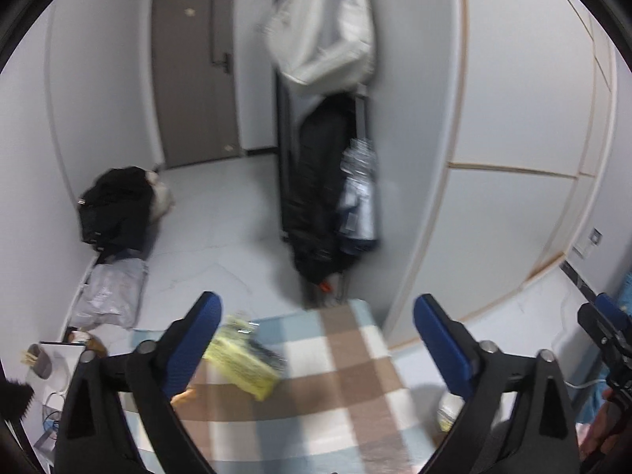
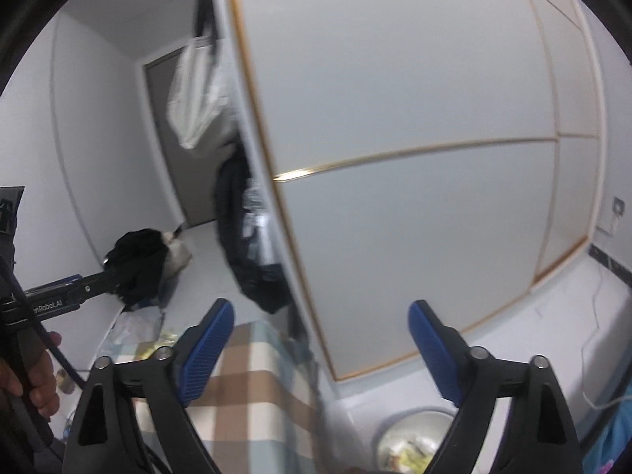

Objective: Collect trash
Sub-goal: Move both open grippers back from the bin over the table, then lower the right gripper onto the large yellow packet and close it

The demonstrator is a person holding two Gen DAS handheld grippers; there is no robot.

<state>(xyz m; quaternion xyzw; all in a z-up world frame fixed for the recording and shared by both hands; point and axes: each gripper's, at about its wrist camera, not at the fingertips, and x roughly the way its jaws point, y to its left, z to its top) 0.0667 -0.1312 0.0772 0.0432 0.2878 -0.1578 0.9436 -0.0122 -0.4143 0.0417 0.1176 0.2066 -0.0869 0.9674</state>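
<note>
In the left wrist view my left gripper [image 1: 316,316] is open above a checked cloth [image 1: 339,379], and nothing is between its blue pads [image 1: 197,343]. A crumpled yellow wrapper [image 1: 245,359] lies on the cloth close to the left pad, with a small orange scrap [image 1: 183,397] beside it. My right gripper [image 2: 320,324] is also open and holds nothing; it hangs over the cloth's edge [image 2: 252,387]. Below it on the floor a round bin [image 2: 414,446] contains some trash. Each gripper shows at the edge of the other's view, the right one [image 1: 604,331] and the left one [image 2: 59,296].
White wardrobe panels [image 2: 414,118] rise just right of the cloth. A dark garment [image 1: 320,181] and a white bag [image 1: 320,23] hang in the gap. Black bags [image 1: 114,205] and a plastic bag [image 1: 114,292] sit by the left wall. A grey door [image 1: 193,71] stands at the far end. A hand [image 2: 27,379] grips the left tool.
</note>
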